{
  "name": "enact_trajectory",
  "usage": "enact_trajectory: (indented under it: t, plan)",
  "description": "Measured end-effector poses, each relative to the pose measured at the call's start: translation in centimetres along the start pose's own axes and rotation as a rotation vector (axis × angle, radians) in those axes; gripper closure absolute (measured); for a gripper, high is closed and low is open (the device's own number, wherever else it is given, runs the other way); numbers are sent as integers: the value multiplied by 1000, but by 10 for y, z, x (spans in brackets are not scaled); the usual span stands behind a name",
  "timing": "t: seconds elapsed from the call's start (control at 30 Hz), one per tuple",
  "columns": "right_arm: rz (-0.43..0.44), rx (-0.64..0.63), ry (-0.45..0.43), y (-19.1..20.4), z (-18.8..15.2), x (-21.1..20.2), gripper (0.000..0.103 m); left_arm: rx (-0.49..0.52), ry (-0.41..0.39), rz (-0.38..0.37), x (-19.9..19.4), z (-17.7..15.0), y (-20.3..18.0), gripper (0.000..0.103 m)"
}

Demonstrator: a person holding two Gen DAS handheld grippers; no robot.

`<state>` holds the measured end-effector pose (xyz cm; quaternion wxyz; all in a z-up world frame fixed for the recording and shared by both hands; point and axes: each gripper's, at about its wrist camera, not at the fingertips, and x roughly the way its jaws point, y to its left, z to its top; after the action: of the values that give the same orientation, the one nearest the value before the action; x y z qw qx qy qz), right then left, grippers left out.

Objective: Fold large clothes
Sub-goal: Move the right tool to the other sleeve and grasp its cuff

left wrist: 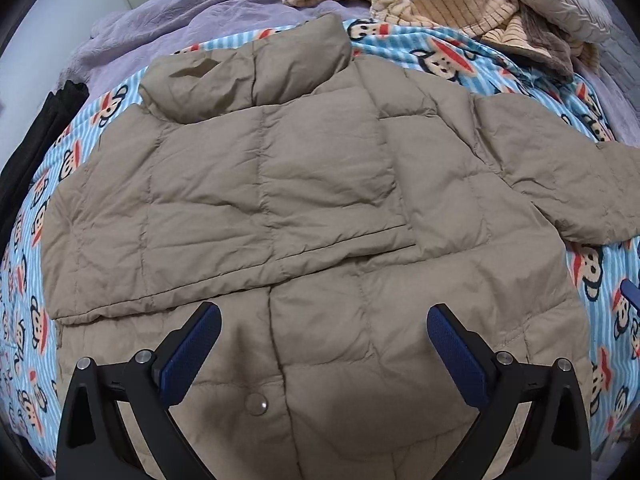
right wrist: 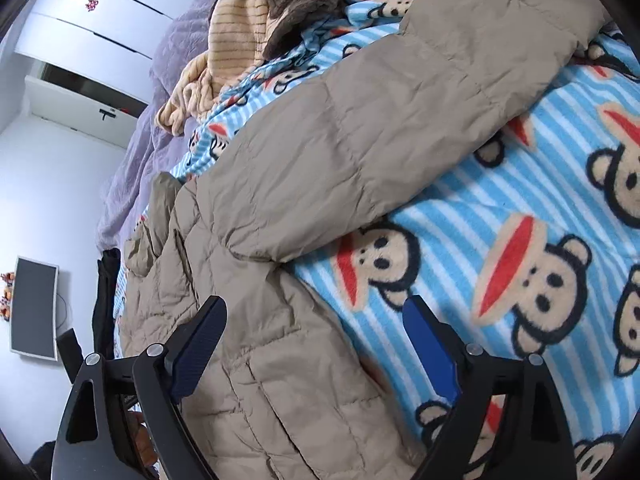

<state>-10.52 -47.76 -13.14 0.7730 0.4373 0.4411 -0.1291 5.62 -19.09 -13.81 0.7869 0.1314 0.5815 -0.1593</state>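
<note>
A tan quilted puffer jacket [left wrist: 280, 184] lies flat on a blue striped monkey-print blanket [left wrist: 592, 276]. Its left sleeve is folded across the chest; its right sleeve [left wrist: 560, 184] stretches out to the right. My left gripper [left wrist: 324, 320] hovers above the jacket's lower front near a snap button [left wrist: 258, 403], its blue pads wide apart with nothing between them. In the right wrist view the outstretched sleeve [right wrist: 380, 120] runs up to the right. My right gripper [right wrist: 316, 316] stands open over the jacket's side edge [right wrist: 288, 360] where it meets the blanket [right wrist: 520, 208], gripping nothing.
Beige striped and brown plush clothes [left wrist: 440, 4] are heaped at the bed's far end, with a lilac sheet [left wrist: 180, 12] beyond. A black garment [left wrist: 40, 128] hangs at the bed's left edge. A monitor [right wrist: 34, 310] and white cabinets [right wrist: 88, 28] stand off the bed.
</note>
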Motion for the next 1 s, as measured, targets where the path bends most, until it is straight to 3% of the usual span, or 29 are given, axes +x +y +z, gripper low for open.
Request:
enact_trajectory:
  t: [0.2, 0.5, 0.67, 0.87, 1.0]
  plan:
    - [-28, 30, -64, -18, 23, -11, 11, 11, 11, -13, 3, 7, -16, 0]
    - [-53, 104, -64, -44, 44, -12, 11, 40, 16, -29, 0, 8, -35, 0]
    - [43, 232, -73, -75, 60, -15, 11, 48, 14, -62, -2, 10, -46, 0]
    - [68, 296, -131, -99, 91, -19, 11, 76, -10, -93, -6, 19, -61, 0]
    - [158, 371, -167, -112, 112, -16, 11, 83, -26, -97, -8, 27, -65, 0]
